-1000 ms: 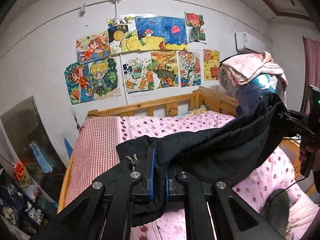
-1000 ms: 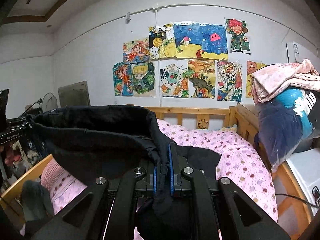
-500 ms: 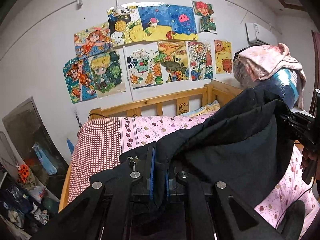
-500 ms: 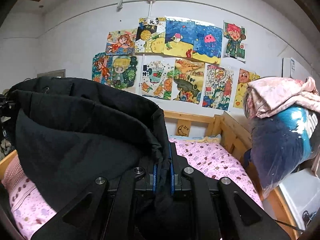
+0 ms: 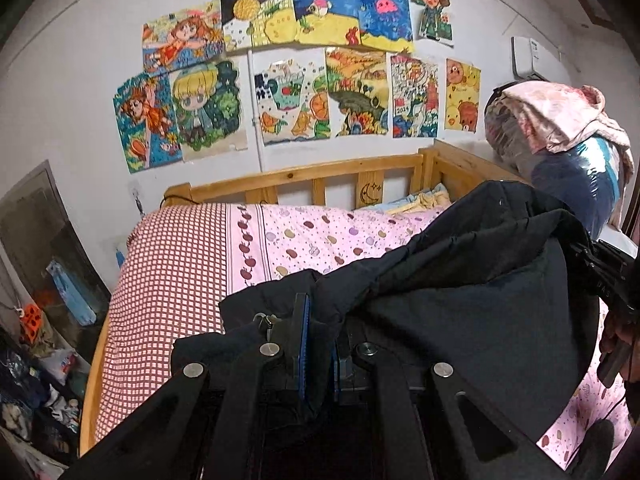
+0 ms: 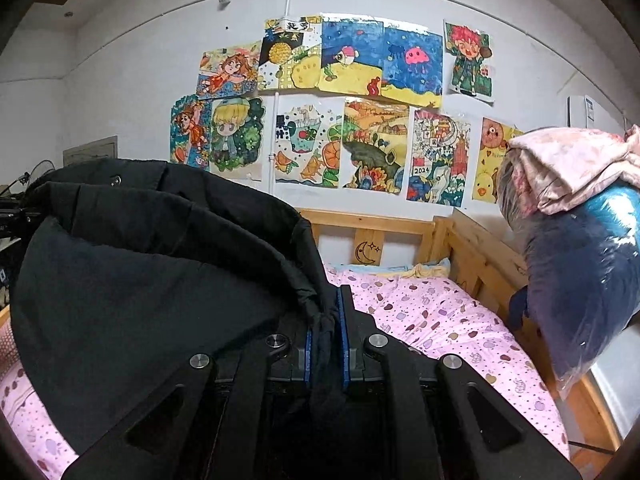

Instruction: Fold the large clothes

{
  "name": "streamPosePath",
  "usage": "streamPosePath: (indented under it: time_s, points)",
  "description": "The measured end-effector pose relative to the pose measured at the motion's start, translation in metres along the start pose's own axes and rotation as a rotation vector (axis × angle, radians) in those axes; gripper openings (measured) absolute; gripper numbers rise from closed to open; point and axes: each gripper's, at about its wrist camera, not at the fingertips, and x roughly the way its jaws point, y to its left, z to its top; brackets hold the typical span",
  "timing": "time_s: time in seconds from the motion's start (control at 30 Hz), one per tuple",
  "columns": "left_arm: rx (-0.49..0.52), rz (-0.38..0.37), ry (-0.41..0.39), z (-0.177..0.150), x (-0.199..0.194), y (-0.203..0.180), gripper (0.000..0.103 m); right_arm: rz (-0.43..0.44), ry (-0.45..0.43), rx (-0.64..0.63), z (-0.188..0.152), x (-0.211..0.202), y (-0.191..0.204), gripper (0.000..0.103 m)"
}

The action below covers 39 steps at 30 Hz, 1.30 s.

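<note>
Both grippers, left gripper (image 5: 318, 344), right gripper (image 6: 325, 334), black coat (image 6: 152, 280) raised higher

- The left wrist view looks forward over its claw (image 5: 316, 344), close above the bed (image 5: 180, 280), toward the wall drawings (image 5: 304, 60).
- The right wrist view faces likewise; both share drawings (image 6: 344, 100), headboard (image 6: 372, 236), and bed (image 6: 440, 320).

You can read only "2024" on one wall drawing (image 6: 436, 160), the crowded one right of the hill scene and also in your left view (image 5: 412, 96), while the dark characters on the top drawing (image 6: 290, 26) stay too small for you to make out.
</note>
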Motion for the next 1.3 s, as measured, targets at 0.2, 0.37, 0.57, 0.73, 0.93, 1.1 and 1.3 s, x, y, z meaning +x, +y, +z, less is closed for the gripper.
streamPosePath:
  time_s: [0.2, 0.37, 0.57, 0.73, 0.93, 1.1, 1.3]
  points:
    - [-0.009, 0.0, 0.041, -0.001, 0.031, 0.003, 0.009, 0.014, 0.038, 0.026, -0.012, 0.033, -0.003, 0.009]
    - [-0.021, 0.001, 0.079, 0.0, 0.055, 0.007, 0.01, 0.013, 0.077, 0.025, -0.022, 0.061, -0.004, 0.009]
    - [-0.008, 0.003, 0.112, -0.001, 0.082, 0.009, 0.011, 0.01, 0.111, 0.027, -0.028, 0.083, -0.003, 0.009]
    - [-0.025, -0.008, 0.138, -0.006, 0.095, 0.011, 0.012, 0.0, 0.144, 0.027, -0.034, 0.101, -0.002, 0.01]
    - [-0.015, -0.002, 0.122, -0.007, 0.093, 0.013, 0.016, 0.005, 0.189, 0.037, -0.04, 0.112, -0.004, 0.02]
    - [-0.009, 0.006, 0.13, -0.004, 0.098, 0.012, 0.016, 0.004, 0.162, 0.021, -0.036, 0.107, -0.007, 0.029]
    - [-0.017, -0.003, 0.173, -0.007, 0.11, 0.015, 0.019, 0.009, 0.191, 0.006, -0.033, 0.11, -0.008, 0.03]
